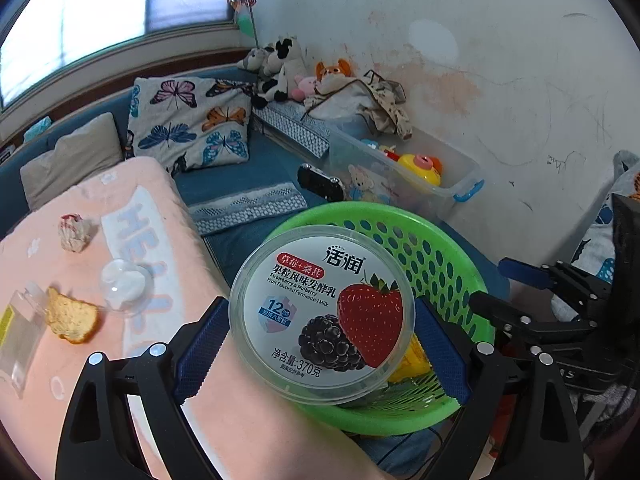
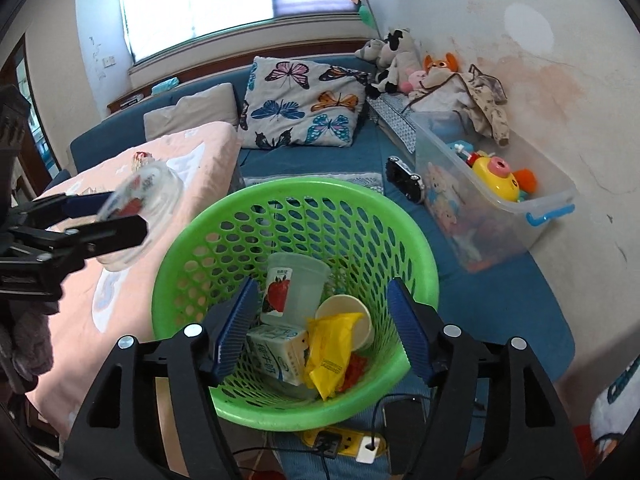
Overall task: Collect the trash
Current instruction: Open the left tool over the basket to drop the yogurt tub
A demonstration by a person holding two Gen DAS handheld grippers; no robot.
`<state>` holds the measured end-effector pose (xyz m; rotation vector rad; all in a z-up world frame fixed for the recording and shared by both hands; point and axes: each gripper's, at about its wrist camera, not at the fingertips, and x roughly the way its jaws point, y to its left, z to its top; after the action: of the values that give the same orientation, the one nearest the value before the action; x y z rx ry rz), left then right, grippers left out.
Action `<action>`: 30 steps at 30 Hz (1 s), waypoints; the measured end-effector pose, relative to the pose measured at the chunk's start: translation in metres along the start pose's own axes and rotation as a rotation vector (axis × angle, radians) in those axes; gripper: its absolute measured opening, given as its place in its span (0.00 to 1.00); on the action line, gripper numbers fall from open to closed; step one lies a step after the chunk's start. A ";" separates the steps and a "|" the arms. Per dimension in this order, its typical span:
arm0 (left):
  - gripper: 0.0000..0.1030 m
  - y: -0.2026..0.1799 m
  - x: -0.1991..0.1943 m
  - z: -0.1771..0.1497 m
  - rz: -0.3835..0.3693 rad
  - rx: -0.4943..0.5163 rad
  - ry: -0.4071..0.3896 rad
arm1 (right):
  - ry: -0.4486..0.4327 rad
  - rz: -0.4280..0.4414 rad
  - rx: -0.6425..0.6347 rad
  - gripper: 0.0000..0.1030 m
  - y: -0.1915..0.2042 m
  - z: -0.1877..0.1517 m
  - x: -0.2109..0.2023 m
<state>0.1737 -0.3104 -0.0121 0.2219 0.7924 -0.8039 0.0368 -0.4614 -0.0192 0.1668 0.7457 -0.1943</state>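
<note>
Bed: green basket (image 2: 224,236) w/ cup, carton, wrapper; left jaws grip yogurt lid (image 1: 320,320); right jaws open, empty.

Hidden / blurred
Yogurt lid (image 1: 322,322) covers most of the green basket (image 1: 436,264) interior in left view; motion-blurred in right view; left-edge clear packet (image 1: 20,332) cut off.

Daylight enters from the window (image 2: 208,0), blown out to white in both views; room evenly lit, shadows soft; strong fisheye bending at the edges, corners black; yogurt tub lid (image 2: 140,204) motion-blurred in the right wrist view, sharp and legible in the left wrist view.
</note>
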 end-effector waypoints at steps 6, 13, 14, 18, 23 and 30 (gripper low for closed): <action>0.85 -0.007 0.013 -0.002 -0.002 0.014 0.024 | -0.007 0.000 0.023 0.66 -0.008 -0.002 -0.004; 0.85 -0.007 0.021 -0.004 -0.006 0.010 0.045 | -0.019 -0.009 0.022 0.66 -0.007 -0.001 -0.007; 0.85 -0.007 0.022 -0.004 -0.008 0.010 0.046 | -0.018 -0.007 0.025 0.66 -0.007 -0.001 -0.007; 0.86 -0.006 0.024 -0.004 -0.015 0.006 0.055 | -0.027 -0.008 0.027 0.66 -0.007 0.001 -0.011; 0.86 -0.006 0.030 -0.005 -0.028 -0.003 0.070 | -0.036 -0.009 0.021 0.66 -0.005 0.002 -0.015; 0.89 -0.004 0.024 -0.008 -0.049 -0.015 0.055 | -0.042 -0.003 0.013 0.66 0.002 0.004 -0.017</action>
<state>0.1765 -0.3231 -0.0345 0.2126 0.8581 -0.8402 0.0277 -0.4589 -0.0046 0.1735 0.7031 -0.2048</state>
